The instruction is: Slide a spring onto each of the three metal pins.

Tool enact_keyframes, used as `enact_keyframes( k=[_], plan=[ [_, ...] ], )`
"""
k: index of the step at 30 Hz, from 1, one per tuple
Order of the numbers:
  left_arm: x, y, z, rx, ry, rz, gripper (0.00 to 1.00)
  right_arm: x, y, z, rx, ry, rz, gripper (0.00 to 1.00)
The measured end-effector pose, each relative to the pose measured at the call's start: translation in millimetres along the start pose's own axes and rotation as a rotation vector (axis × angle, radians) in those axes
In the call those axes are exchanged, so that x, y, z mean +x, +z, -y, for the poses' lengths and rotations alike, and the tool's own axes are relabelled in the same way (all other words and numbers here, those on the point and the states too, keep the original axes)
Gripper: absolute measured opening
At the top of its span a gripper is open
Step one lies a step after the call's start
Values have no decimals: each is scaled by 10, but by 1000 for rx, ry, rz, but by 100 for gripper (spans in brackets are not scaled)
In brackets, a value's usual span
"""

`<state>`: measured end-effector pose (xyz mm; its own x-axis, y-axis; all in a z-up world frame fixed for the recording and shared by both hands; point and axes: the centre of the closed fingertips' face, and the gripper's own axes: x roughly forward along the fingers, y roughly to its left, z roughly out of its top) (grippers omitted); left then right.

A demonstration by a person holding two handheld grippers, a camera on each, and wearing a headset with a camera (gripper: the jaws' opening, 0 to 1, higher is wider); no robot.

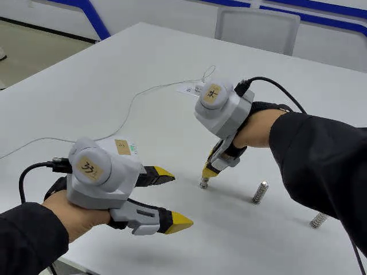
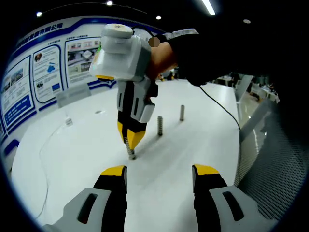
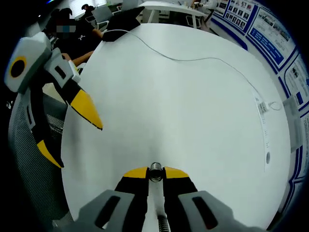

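1. The right tongs (image 1: 207,173) point steeply down and are pinched narrow on one spring (image 1: 203,183). The spring's lower end meets the white bench (image 1: 114,69). In the right gripper view the coil sits squarely between the two yellow tips.
2. The left tongs (image 1: 172,197) gape wide with nothing in them. They hover over the near part of the bench and aim across at the right tongs.
3. I count three springs. One is the gripped spring. A second spring (image 1: 260,192) stands upright close to its right. A third spring (image 1: 318,220) stands farther right, its top cut off by the person's dark sleeve (image 1: 321,166).
4. I cannot tell whether a pin runs inside any of the coils.
5. Farther out, a thin white wire (image 1: 129,112) trails across the bench to a small paper tag (image 1: 189,87). One grey chair (image 1: 257,28) stands at the far edge.
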<state>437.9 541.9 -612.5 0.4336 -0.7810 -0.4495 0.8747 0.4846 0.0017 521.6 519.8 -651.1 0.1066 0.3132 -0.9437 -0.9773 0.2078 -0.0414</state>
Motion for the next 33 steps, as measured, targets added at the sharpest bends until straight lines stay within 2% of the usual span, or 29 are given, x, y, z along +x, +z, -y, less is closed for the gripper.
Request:
enact_keyframes(
  k=[10,15,25,33],
  plan=[
    [3,-8,2,-7,0,-2,55,155,-60,3,30,12,3,13],
    [2,-5,1,-7,2,-1,56,160,-58,23,26,7,9,13],
    [5,2,11,-1,-1,-3,56,-80,-75,62,31,-35,62,19],
    [13,12,17,-3,-6,3,57,-356,-159,50,44,-87,122,21]
  ],
)
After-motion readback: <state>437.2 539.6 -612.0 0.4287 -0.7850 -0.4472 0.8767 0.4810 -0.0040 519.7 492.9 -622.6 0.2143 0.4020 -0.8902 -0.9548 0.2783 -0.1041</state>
